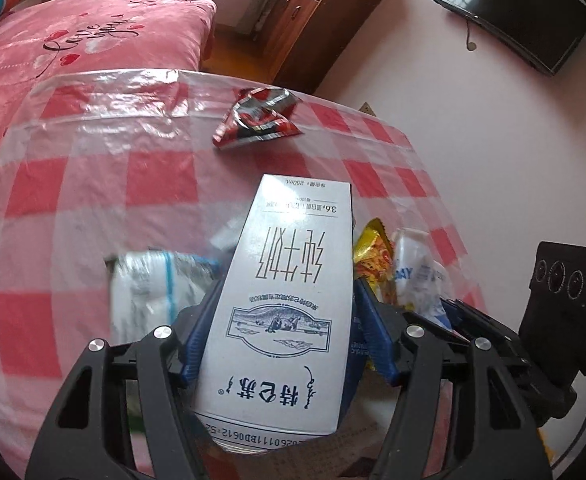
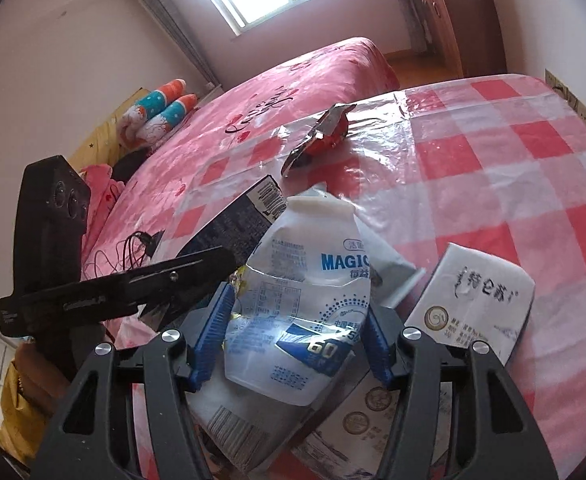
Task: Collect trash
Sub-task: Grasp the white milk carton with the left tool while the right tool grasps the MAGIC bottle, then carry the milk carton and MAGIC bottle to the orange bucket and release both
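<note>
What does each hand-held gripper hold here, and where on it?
Left hand-held gripper: white milk carton, pinched across its two long sides. Right hand-held gripper: crumpled MAGIC drink bottle, squeezed across its body.

We see a table (image 2: pixel 533 168) under a red-and-white checked cloth with clear plastic over it. On it we see a crumpled red wrapper (image 1: pixel 257 116) near the far edge and a white carton (image 2: pixel 473 296) nearer us.

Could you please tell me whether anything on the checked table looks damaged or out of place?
Yes. A torn, crumpled red wrapper lies alone toward the far edge of the table, apart from the other trash. The white bottle between the right hand-held gripper's fingers looks squashed, its label wrinkled.
</note>
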